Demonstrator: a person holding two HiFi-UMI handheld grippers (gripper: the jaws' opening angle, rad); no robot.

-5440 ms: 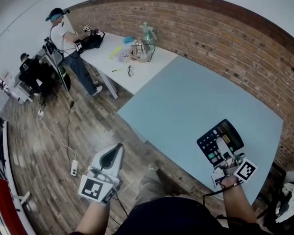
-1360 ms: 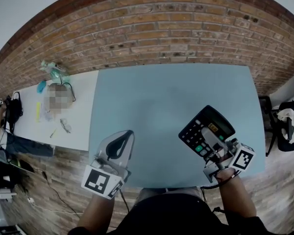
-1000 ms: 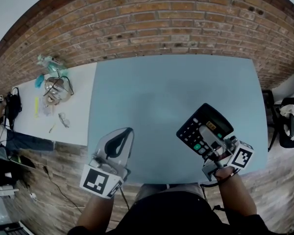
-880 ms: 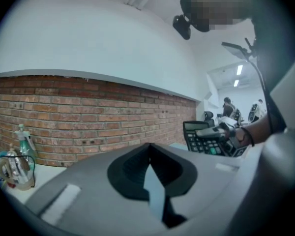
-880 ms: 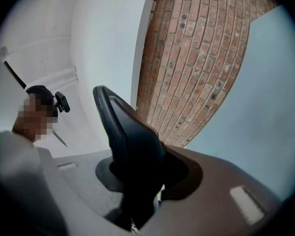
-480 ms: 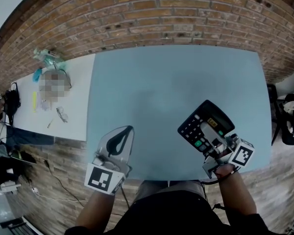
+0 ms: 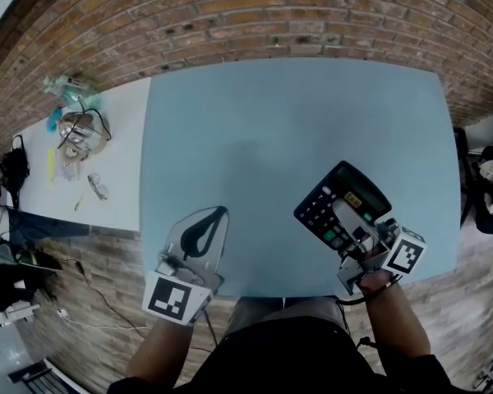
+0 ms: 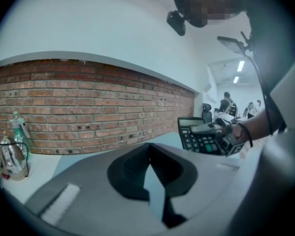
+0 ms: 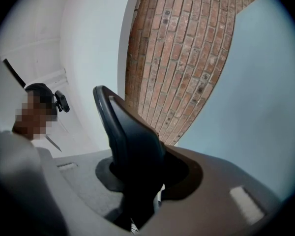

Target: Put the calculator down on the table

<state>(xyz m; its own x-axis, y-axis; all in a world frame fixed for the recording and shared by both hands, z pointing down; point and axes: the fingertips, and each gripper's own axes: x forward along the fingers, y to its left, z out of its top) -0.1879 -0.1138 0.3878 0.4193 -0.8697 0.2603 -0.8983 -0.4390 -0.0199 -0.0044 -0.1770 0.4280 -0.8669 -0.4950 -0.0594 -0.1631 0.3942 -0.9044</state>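
A black calculator (image 7: 338,206) with a green key and a small display is clamped at its near end in my right gripper (image 7: 346,217), over the near right part of the light blue table (image 7: 271,138). The right gripper view shows it edge-on as a dark slab (image 9: 124,134) between the jaws of the right gripper (image 9: 150,178). It also shows in the left gripper view as the calculator (image 8: 200,134) at the right. My left gripper (image 7: 216,214) hovers at the table's near left edge, shut with nothing in it; its tips meet at the left gripper (image 8: 148,150).
A brick wall (image 7: 271,23) runs behind the blue table. A white table (image 7: 107,171) on the left carries a bottle, a wire basket and small items. A dark chair with cloth (image 7: 489,191) stands at the right. Wooden floor lies below the near edge.
Both grippers have sunk a little toward the table. The calculator stays clamped in the right gripper, and the left gripper stays shut.
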